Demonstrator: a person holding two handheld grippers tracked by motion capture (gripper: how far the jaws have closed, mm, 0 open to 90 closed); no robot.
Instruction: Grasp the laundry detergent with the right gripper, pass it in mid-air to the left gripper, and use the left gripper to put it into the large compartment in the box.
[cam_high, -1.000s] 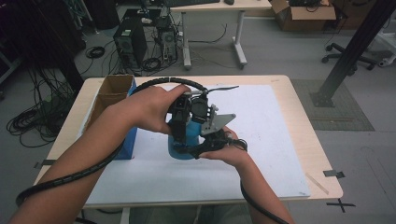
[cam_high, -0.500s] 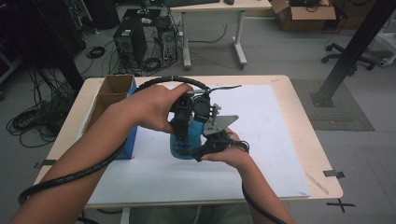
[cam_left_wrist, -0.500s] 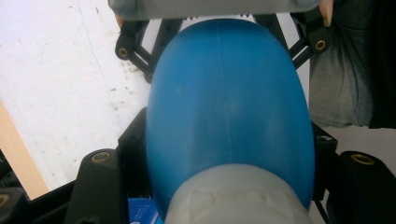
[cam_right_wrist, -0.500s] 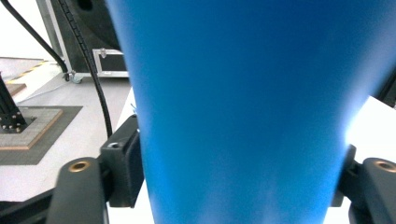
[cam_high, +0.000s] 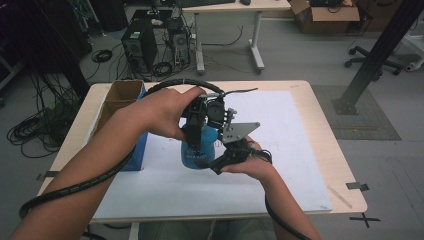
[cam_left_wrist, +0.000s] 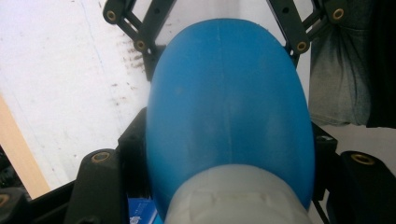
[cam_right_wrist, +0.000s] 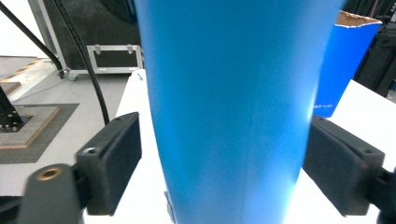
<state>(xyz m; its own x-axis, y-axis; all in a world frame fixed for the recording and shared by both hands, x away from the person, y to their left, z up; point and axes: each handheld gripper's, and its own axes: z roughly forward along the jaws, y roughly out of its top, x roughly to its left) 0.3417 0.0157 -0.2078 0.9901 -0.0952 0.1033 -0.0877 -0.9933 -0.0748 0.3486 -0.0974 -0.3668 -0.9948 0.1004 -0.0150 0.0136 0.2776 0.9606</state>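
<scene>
1. The blue plastic bottle (cam_high: 197, 150) is standing upright near the middle of the desk (cam_high: 320, 125), on the white sheet (cam_high: 280, 135) that covers most of it. Whether its base is resting on the sheet or is lifted just clear of it cannot be told from the high view.

2. The left tongs (cam_high: 199, 131) are coming down on the bottle from above and are clamping its upper part. In the left gripper view the blue shoulder (cam_left_wrist: 229, 121) and the pale cap (cam_left_wrist: 238, 198) are sitting tight between the jaws, so this grip is holding.

3. The right tongs (cam_high: 220, 161) are lying level at the bottle's lower body. Their jaws have just been opening: in the right gripper view the blue wall (cam_right_wrist: 233, 112) is standing between the two pads (cam_right_wrist: 116, 158), with a gap showing on each side, so they are no longer pressing on it.

4. As a judgement, the handover of the bottle to the left tongs is looking done, and the right tongs are letting go. What is left is drawing the right tongs back clear and carrying or setting the bottle wherever it is meant to go.

5. A blue cardboard box (cam_high: 122, 107) with an open top is standing at the desk's left edge, near the bottle but apart from it. It may be the place for the bottle.
</scene>
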